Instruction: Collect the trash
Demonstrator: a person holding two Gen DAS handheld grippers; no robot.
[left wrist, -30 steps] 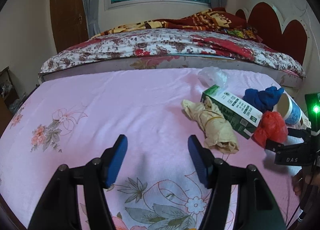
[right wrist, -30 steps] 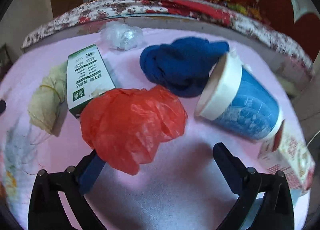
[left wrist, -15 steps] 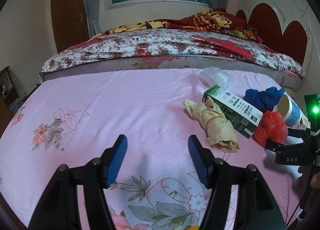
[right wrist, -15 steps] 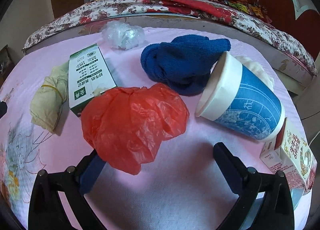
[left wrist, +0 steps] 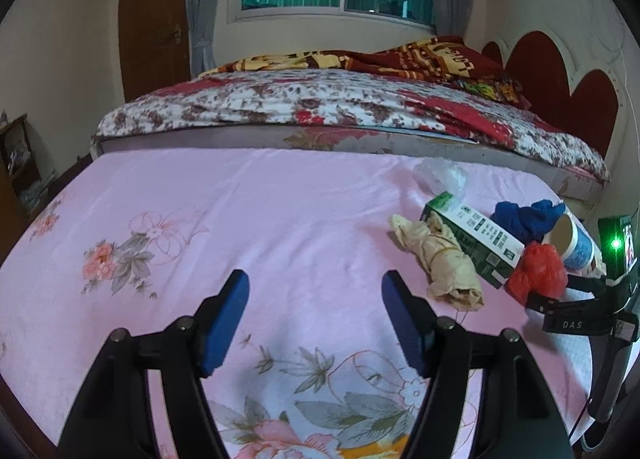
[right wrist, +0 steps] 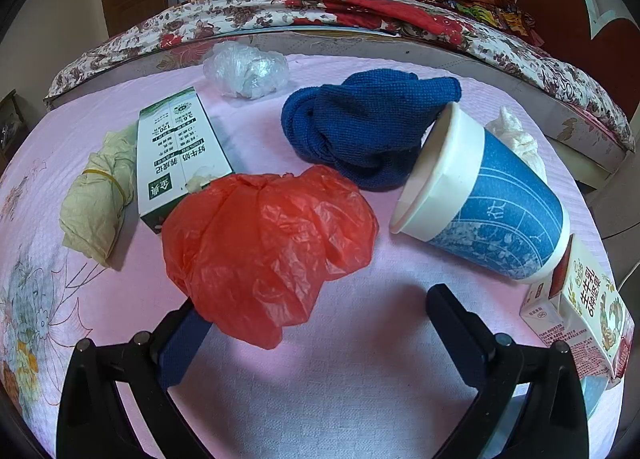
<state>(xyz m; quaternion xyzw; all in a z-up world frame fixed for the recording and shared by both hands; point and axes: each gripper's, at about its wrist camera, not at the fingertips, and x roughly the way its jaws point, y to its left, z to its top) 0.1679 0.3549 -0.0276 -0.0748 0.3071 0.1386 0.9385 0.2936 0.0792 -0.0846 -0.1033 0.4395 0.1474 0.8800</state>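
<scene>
Trash pile sits on pink floral sheet, all ahead of R gripper. R jaws spread wide, pads not pressing anything. Red plastic bag nearest: crumpled, lower edge drapes over tip of left finger, rest of bag just ahead of the gap, left of centre. Right finger clear of it, bare sheet under the gap.

Ahead-right of R jaws: blue paper cup on its side, white rim facing left. Small milk carton lies just right of right finger, touching cup base. White crumpled wad behind cup.

Ahead-left: green/white milk box lying flat, near end tucked under bag edge. Beige bag bundle w/ rubber band left of box, touching it.

Further ahead, centre: blue cloth, balled, touching cup rim. Beyond that, clear plastic wad near far edge of sheet.

L gripper: jaws apart, just been opening further, nothing between them, only sheet. Whole pile is ahead and well right of L jaws; R gripper body visible at the far right there, by the red bag.

Bed w/ floral cover behind everything.
</scene>
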